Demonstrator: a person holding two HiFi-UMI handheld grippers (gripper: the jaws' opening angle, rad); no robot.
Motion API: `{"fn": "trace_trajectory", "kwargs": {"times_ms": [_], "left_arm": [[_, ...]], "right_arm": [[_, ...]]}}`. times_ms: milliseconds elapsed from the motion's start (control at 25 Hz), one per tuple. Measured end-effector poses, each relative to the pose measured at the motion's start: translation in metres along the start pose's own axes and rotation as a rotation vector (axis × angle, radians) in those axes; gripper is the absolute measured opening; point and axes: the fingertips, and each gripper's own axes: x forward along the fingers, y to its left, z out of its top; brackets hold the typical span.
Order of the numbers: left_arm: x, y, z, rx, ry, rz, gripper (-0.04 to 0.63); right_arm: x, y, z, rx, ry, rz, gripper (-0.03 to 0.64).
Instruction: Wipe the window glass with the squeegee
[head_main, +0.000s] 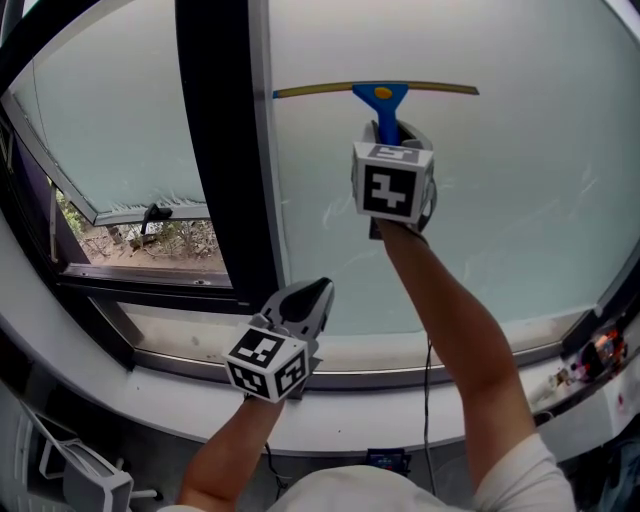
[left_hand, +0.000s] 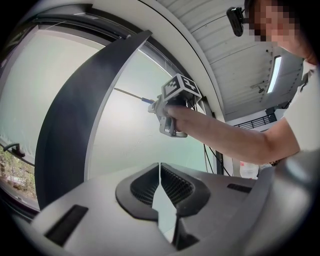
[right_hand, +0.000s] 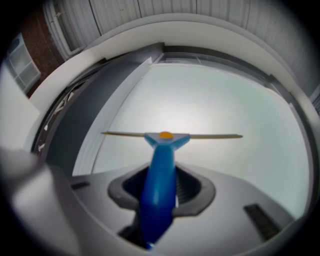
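Note:
A squeegee (head_main: 378, 93) with a blue handle (right_hand: 159, 185) and a thin yellowish blade (right_hand: 215, 136) lies flat against the frosted window glass (head_main: 500, 190). My right gripper (head_main: 392, 135) is shut on the squeegee's handle, its marker cube just below the blade in the head view. My left gripper (head_main: 305, 300) hangs lower, in front of the sill and beside the dark mullion (head_main: 222, 150); its jaws are shut with nothing between them. From the left gripper view, the right gripper (left_hand: 172, 107) and the blade's edge (left_hand: 131, 95) show against the glass.
The dark vertical mullion splits the window. Left of it a tilted-open pane (head_main: 110, 130) shows bushes outside. A white sill (head_main: 420, 350) runs along the bottom. A cable (head_main: 428, 400) hangs below it, and small items (head_main: 590, 360) sit at the right end.

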Motion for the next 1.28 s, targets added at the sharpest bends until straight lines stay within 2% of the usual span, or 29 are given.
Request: {"fn": "trace_trajectory", "kwargs": {"times_ms": [1280], "left_arm": [[-0.019, 0.007, -0.066, -0.091, 0.111, 0.006, 0.034]], "right_arm": [[-0.025, 0.019, -0.097, 0.009, 0.076, -0.001, 0.138]]}}
